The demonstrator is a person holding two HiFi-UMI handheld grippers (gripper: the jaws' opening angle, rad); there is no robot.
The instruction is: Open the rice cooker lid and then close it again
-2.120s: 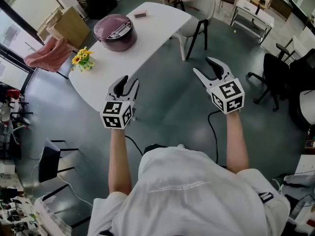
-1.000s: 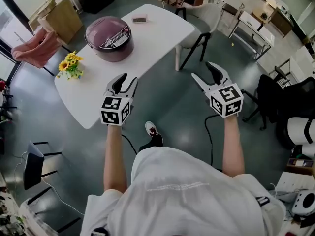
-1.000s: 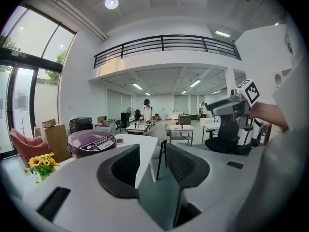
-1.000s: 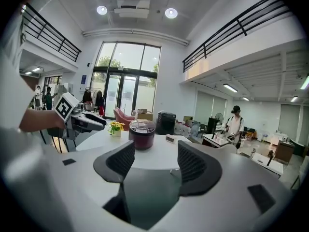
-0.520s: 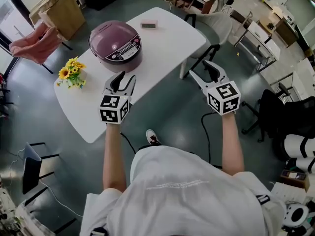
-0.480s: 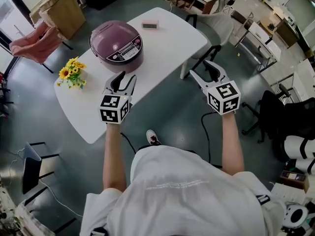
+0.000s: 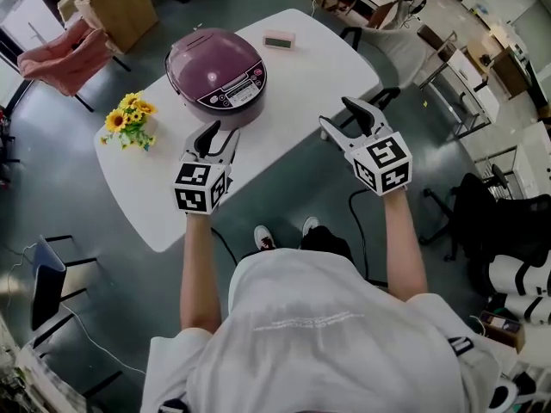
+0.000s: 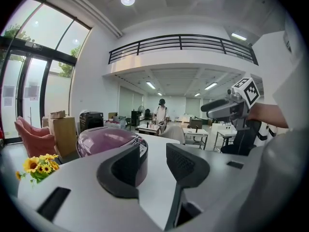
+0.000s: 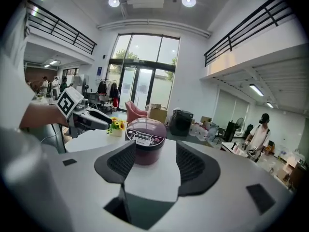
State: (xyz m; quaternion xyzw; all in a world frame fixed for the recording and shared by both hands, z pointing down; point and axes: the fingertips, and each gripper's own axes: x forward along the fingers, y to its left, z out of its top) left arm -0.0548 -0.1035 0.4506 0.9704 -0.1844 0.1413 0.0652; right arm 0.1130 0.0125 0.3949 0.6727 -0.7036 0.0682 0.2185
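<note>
Seen from above. At the upper left stands a pink chair [image 7: 60, 54]. Right of it, yellow flowers [image 7: 129, 119] sit on the left end of a white table [image 7: 293, 84]. The purple rice cooker [image 7: 217, 76] rests on the table at upper centre, lid shut. Just below it, apart from it, the left gripper [image 7: 220, 132] hovers with jaws partly apart, holding nothing. Right of centre, the right gripper [image 7: 337, 112] hovers. Its jaws stand wider, have just been closing a little, and are empty.
</note>
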